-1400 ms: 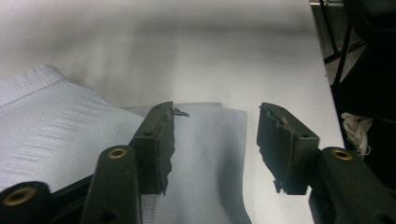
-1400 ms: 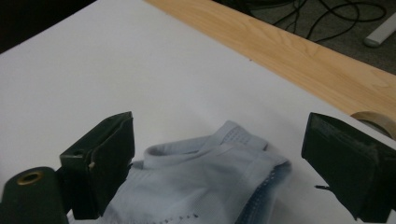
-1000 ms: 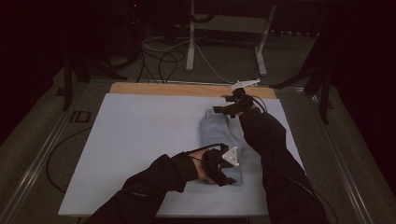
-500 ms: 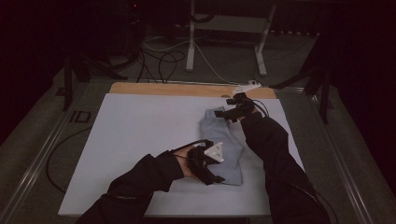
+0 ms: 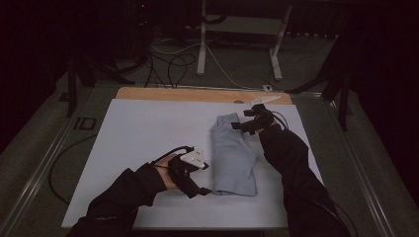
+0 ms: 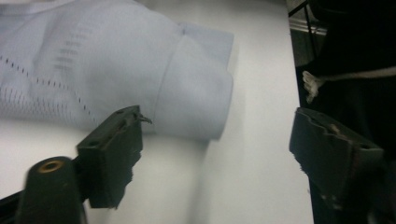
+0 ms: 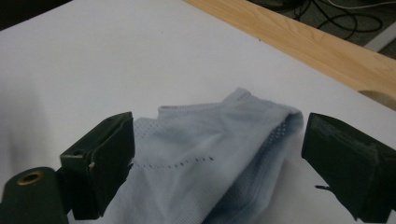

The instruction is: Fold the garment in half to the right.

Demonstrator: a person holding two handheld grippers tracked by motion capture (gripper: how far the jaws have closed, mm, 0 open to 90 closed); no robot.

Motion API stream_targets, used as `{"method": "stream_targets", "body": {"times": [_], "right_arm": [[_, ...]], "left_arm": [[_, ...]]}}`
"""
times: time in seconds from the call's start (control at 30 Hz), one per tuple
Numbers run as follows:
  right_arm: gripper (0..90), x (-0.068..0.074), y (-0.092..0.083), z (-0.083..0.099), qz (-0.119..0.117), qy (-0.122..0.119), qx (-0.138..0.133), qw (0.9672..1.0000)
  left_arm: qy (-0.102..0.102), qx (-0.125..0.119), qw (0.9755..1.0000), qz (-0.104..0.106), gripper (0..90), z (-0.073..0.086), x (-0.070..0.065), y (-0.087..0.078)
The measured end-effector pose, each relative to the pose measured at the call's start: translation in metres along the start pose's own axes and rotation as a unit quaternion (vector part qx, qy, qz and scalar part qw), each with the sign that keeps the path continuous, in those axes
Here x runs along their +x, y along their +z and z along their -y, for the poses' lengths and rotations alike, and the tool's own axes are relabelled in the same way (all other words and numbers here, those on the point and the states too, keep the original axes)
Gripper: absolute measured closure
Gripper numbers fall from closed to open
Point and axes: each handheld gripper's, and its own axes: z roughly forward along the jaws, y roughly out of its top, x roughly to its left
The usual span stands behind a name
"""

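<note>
Two tongs, left (image 5: 206, 178) and right (image 5: 240, 121), agape (gripping nothing) at opposite ends of folded cloth (image 5: 232, 155).

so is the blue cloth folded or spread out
Folded: the light blue cloth lies as a narrow doubled strip on the white table, with a rolled fold edge and stacked layers.

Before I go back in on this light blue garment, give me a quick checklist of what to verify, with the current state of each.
1. Left gripper open, jaws having just been opening, nothing between them: ok.
2. Right gripper open over the garment's far end, pads not pressing: ok.
3. Light blue garment lying folded on the white table: ok.
4. Near folded edge square and even: cannot tell.
5. Left gripper off the cloth, beside its near edge: ok.
</note>
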Motion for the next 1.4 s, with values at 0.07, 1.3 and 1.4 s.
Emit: {"method": "stream_targets", "body": {"times": [0.07,1.3,1.4], "right_arm": [[9.6,0.000,-0.001,0.001,0.002,0.001,0.000,1.0000],[83.9,-0.018,0.045,0.020,0.036,0.022,0.070,0.9967],[85.2,-0.015,0.045,0.009,0.031,0.011,0.042,0.9986]], "left_arm": [[-0.005,0.003,1.0000,-0.005,11.5,0.007,0.000,-0.003],[-0.125,-0.021,0.9863,-0.106,0.4,0.151,-0.030,-0.052],[-0.125,-0.025,0.9862,-0.106,0.4,0.152,-0.029,-0.053]]}}
